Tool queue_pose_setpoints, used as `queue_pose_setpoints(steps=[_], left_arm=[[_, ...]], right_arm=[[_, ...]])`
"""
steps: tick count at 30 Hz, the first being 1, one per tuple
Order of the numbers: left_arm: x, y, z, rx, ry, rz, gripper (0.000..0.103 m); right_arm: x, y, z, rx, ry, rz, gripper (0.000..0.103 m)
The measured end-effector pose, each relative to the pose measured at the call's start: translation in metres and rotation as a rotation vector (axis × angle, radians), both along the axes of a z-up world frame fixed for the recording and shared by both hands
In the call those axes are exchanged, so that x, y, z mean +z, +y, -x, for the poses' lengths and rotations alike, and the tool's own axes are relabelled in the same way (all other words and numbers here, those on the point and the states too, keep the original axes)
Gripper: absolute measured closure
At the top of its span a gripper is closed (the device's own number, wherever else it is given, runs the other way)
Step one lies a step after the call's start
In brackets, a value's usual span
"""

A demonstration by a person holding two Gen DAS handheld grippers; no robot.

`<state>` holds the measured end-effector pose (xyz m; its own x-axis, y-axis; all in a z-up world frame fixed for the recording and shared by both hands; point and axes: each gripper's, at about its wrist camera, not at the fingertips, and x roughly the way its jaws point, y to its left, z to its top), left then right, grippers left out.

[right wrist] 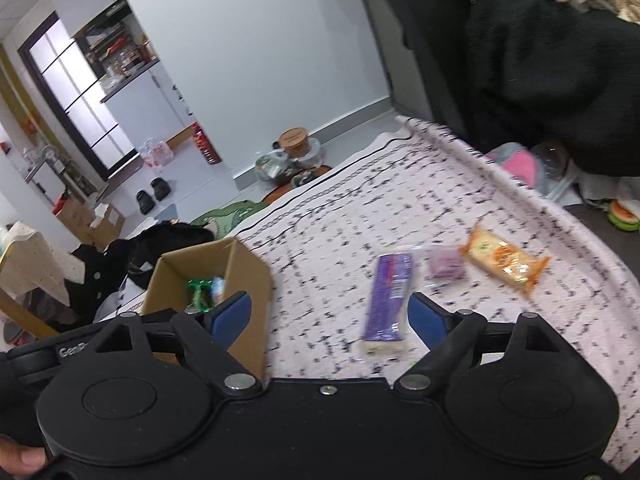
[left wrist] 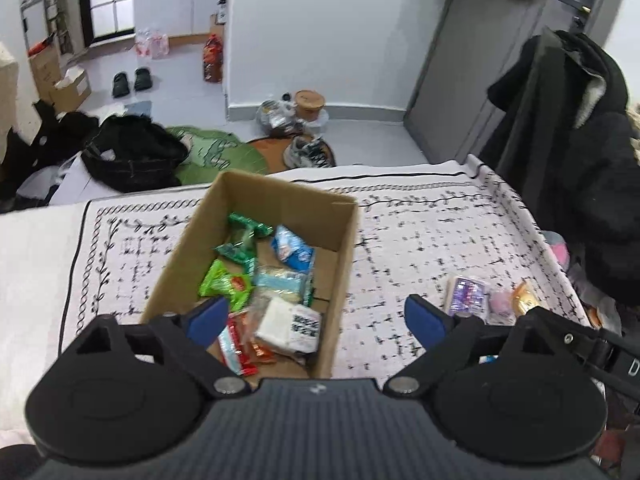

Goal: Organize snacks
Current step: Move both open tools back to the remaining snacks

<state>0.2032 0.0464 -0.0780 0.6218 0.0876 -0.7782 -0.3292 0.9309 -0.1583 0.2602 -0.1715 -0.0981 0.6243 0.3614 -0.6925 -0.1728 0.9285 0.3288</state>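
Note:
A cardboard box (left wrist: 344, 240) stands on the patterned cloth and holds several snack packets: green ones (left wrist: 224, 280), a blue one (left wrist: 292, 246) and a white one (left wrist: 288, 320). My left gripper (left wrist: 316, 316) is open and empty, hovering over the box's near end. On the cloth to the right lie a purple packet (right wrist: 390, 296), a small purple snack (right wrist: 446, 266) and an orange packet (right wrist: 504, 260). My right gripper (right wrist: 330, 316) is open and empty, just left of the purple packet, with the box (right wrist: 244, 276) to its left.
The patterned cloth (left wrist: 420, 220) covers a table whose far edge drops to the floor. Black coats (left wrist: 580, 120) hang at the right. Bags, shoes (left wrist: 308, 152) and clothes lie on the floor beyond. The right gripper's body (left wrist: 560, 332) shows beside the left one.

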Motion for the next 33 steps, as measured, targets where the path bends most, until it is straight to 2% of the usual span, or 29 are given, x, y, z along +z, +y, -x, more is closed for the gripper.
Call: queue_pose_setpoints(steps=[4, 19, 33], left_arm=[[0.003, -0.014, -0.002, -0.026, -0.018, -0.001, 0.000], [0.009, -0.048, -0.010, -0.066, -0.041, 0.012, 0.000], [0.001, -0.076, -0.031, -0.114, -0.027, 0.038, 0.000]], right_arm=[[0.002, -0.016, 0.000, -0.022, -0.009, 0.011, 0.012], [0.011, -0.067, -0.010, -0.045, -0.017, 0.034, 0.000], [0.002, -0.105, -0.047, -0.067, 0.040, 0.078, 0.000]])
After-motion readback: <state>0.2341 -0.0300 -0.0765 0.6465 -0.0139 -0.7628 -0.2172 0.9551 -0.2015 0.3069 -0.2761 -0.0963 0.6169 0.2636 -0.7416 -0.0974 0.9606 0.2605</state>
